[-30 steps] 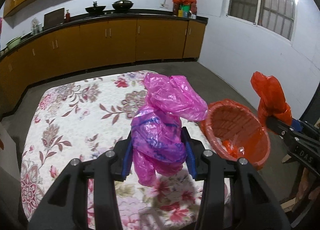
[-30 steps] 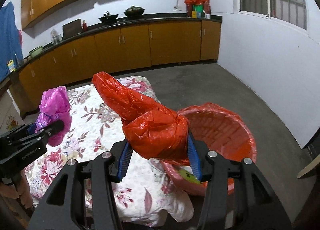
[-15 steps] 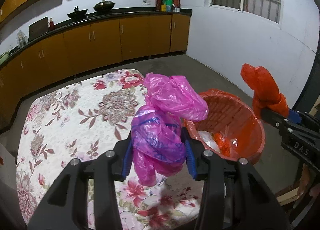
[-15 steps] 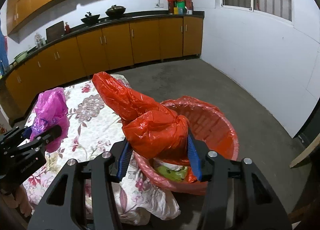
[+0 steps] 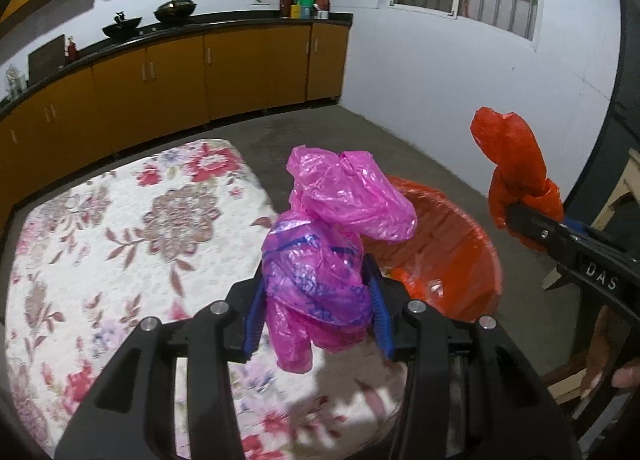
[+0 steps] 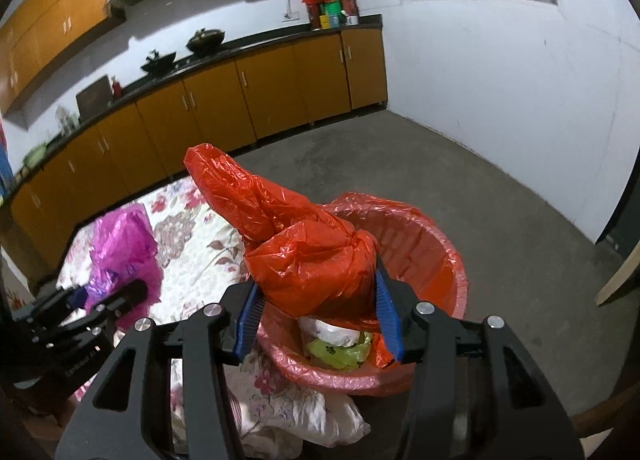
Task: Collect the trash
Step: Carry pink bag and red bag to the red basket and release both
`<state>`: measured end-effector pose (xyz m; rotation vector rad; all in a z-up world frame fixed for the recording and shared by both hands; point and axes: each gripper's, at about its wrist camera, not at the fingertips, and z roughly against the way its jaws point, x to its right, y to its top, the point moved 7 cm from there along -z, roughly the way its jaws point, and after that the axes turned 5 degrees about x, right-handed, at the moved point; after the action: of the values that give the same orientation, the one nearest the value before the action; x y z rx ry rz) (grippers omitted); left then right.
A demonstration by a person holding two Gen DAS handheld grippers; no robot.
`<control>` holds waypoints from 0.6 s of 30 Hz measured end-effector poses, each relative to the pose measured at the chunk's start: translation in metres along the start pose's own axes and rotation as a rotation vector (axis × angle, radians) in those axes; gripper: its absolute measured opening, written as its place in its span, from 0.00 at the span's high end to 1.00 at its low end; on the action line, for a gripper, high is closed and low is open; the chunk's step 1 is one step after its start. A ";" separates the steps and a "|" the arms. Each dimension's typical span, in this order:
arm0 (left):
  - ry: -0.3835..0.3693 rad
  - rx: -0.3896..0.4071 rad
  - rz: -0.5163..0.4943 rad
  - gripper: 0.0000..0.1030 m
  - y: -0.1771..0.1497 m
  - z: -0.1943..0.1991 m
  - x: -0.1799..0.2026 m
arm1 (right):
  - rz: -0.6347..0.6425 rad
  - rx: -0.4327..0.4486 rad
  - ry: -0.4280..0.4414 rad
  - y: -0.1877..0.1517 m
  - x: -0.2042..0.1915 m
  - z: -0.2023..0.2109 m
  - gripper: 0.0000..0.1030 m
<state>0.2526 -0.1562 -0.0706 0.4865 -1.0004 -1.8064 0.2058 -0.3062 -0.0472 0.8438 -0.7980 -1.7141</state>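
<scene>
My left gripper [image 5: 318, 310] is shut on a crumpled pink plastic bag [image 5: 332, 236] and holds it above the table's right edge, beside the bin. My right gripper [image 6: 318, 322] is shut on a crumpled red plastic bag [image 6: 304, 244] and holds it over the near rim of the red-lined trash bin [image 6: 448, 260]. The bin [image 5: 460, 244] stands on the floor next to the table and holds white and green trash [image 6: 340, 344]. The red bag also shows in the left wrist view [image 5: 514, 168], and the pink bag in the right wrist view [image 6: 120, 252].
A floral cloth covers the table [image 5: 120, 228]. Orange kitchen cabinets [image 5: 180, 76] with pots on the counter line the far wall. A white wall [image 6: 520, 92] runs along the right. Grey concrete floor [image 6: 500, 200] lies beyond the bin. A wooden piece [image 5: 624, 188] stands at the far right.
Both grippers have moved right and forward with their bags. The bin now lies closer, and the red bag hangs over its near rim.
</scene>
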 end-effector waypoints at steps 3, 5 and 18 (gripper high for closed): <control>-0.045 0.000 -0.004 0.57 0.003 -0.011 0.010 | -0.051 0.006 0.005 0.003 0.013 -0.003 0.51; -0.065 -0.002 -0.014 0.57 0.006 -0.020 0.018 | -0.078 0.007 0.000 0.006 0.022 -0.009 0.51; -0.178 -0.053 0.011 0.47 0.013 -0.079 0.055 | -0.268 0.057 0.030 0.027 0.062 -0.029 0.40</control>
<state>0.2909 -0.2404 -0.1009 0.2905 -1.0700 -1.8858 0.2289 -0.3755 -0.0504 1.0519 -0.7421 -1.9143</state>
